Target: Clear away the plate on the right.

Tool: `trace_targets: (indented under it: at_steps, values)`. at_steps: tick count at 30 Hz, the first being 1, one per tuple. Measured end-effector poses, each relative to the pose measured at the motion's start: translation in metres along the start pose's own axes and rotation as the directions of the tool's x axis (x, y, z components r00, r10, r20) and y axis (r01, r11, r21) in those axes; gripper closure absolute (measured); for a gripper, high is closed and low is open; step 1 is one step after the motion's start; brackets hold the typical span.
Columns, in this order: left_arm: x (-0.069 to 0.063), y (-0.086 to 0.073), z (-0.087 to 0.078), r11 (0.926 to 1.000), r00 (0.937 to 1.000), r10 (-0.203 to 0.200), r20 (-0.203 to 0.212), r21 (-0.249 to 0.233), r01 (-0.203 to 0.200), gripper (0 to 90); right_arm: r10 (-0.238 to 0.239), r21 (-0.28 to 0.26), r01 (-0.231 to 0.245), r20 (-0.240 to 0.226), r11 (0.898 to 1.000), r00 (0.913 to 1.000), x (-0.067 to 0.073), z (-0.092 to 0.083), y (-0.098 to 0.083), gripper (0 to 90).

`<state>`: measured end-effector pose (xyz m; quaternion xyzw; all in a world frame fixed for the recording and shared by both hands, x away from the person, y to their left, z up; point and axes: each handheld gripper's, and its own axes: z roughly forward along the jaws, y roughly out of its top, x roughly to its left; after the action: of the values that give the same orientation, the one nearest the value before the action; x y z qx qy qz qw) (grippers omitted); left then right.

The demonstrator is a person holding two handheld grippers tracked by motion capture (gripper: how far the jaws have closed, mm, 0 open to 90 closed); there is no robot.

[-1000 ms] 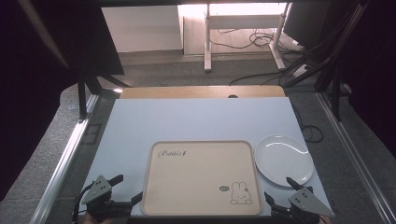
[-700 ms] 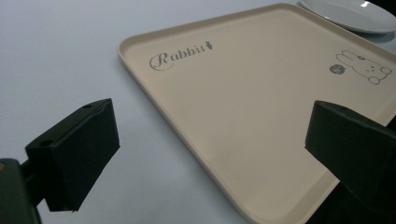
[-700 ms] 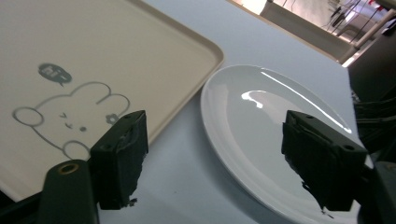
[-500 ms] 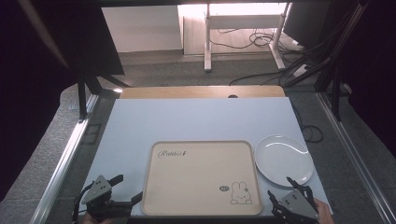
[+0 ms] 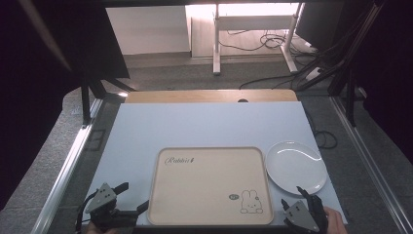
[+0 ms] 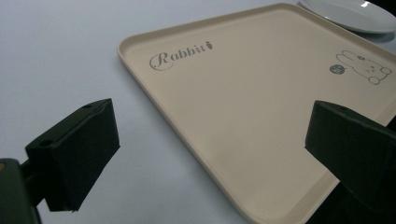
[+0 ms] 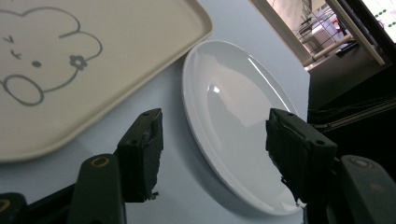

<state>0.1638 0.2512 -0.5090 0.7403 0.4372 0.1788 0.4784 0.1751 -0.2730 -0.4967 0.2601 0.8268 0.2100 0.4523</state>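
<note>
A: Nearest first. Left gripper [image 5: 127, 204] at the bottom left edge of the table [image 5: 204, 124], jaws wide apart, nothing between them, aimed at the tray's near left corner. Right gripper [image 5: 294, 197] at the bottom right, cut off by the frame edge, a bit of hand [image 5: 333, 220] showing.

B: Right jaws?

A: Apart, not gripping, though they have just been closing. In the right gripper view the plate's [image 7: 233, 116] near rim sits in the gap between them, pads clear of it.

B: Where's the plate?

A: On the table just right of the beige tray [image 5: 210, 185], near its far right corner, apart from it by a thin gap. Flat, face up, empty.

B: Long axis?

A: Round, so none really. It looks oval in the high view from the camera angle. The tray's long side runs left-right, rabbit drawing [image 5: 250, 201] at its near right corner.

B: Anything hard to read?

A: Tray's near edge is partly cut off. Beyond the table: a wooden strip [image 5: 209, 95], then cables [image 5: 272, 41], dark surroundings, unclear.
</note>
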Motion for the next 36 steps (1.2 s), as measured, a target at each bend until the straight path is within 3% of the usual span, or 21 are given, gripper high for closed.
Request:
trace_targets:
  at_steps: [6, 15, 23, 24, 25, 26, 28, 30, 31, 33, 34, 35, 36]
  values:
    - [0.000, 0.000, 0.000, 1.0000, 1.0000, -0.001, 0.001, 0.000, 0.001, 2.6, -0.082, 0.041, 0.081, 0.019, 0.996, 0.9965, 0.004, 0.004, -0.001, 39.4]
    - [0.000, 0.000, 0.000, 1.0000, 1.0000, 0.000, 0.000, 0.000, 0.000, 2.6, -0.153, 0.089, 0.150, 0.025, 0.985, 0.9880, 0.006, 0.009, -0.004, 43.0]
    - [0.000, 0.000, 0.000, 1.0000, 1.0000, -0.001, 0.000, 0.000, 0.001, 2.7, -0.247, 0.144, 0.238, 0.046, 0.961, 0.9679, 0.011, 0.014, -0.006, 49.2]
    - [0.000, 0.000, 0.000, 1.0000, 1.0000, 0.000, 0.000, 0.000, 0.000, 2.6, -0.268, 0.156, 0.257, 0.053, 0.954, 0.9621, 0.012, 0.016, -0.006, 50.2]
    - [0.000, 0.000, 0.000, 1.0000, 1.0000, 0.000, 0.000, 0.000, 0.000, 2.6, -0.268, 0.156, 0.257, 0.053, 0.954, 0.9621, 0.012, 0.016, -0.006, 50.2]
    - [0.000, 0.000, 0.000, 1.0000, 1.0000, 0.000, 0.000, 0.000, 0.000, 2.6, -0.292, 0.166, 0.280, 0.055, 0.946, 0.9548, 0.013, 0.017, -0.006, 51.6]
    - [0.000, 0.000, 0.000, 1.0000, 1.0000, 0.000, 0.000, 0.000, 0.000, 2.6, -0.302, 0.171, 0.289, 0.059, 0.942, 0.9513, 0.014, 0.018, -0.006, 52.1]
    - [0.000, 0.000, 0.000, 1.0000, 1.0000, 0.000, 0.000, 0.000, 0.000, 2.6, -0.330, 0.180, 0.315, 0.060, 0.932, 0.9420, 0.015, 0.019, -0.006, 53.7]
    - [0.000, 0.000, 0.000, 1.0000, 1.0000, -0.001, 0.001, 0.000, 0.001, 2.6, -0.357, 0.195, 0.339, 0.068, 0.920, 0.9315, 0.017, 0.021, -0.006, 55.1]
    - [0.000, 0.000, 0.000, 1.0000, 1.0000, -0.001, 0.001, 0.000, 0.001, 2.6, -0.365, 0.200, 0.346, 0.069, 0.917, 0.9284, 0.017, 0.021, -0.006, 55.6]
    - [0.000, 0.000, 0.000, 1.0000, 1.0000, 0.000, 0.000, 0.000, 0.000, 2.7, -0.390, 0.216, 0.366, 0.078, 0.905, 0.9174, 0.019, 0.022, -0.007, 57.0]
    - [0.000, 0.000, 0.000, 1.0000, 1.0000, 0.000, 0.000, 0.000, 0.000, 2.6, -0.390, 0.216, 0.366, 0.078, 0.905, 0.9174, 0.019, 0.022, -0.007, 57.0]
    - [0.000, 0.000, 0.000, 1.0000, 1.0000, 0.000, 0.000, 0.000, 0.000, 2.6, -0.418, 0.232, 0.390, 0.086, 0.891, 0.9042, 0.022, 0.024, -0.006, 58.2]
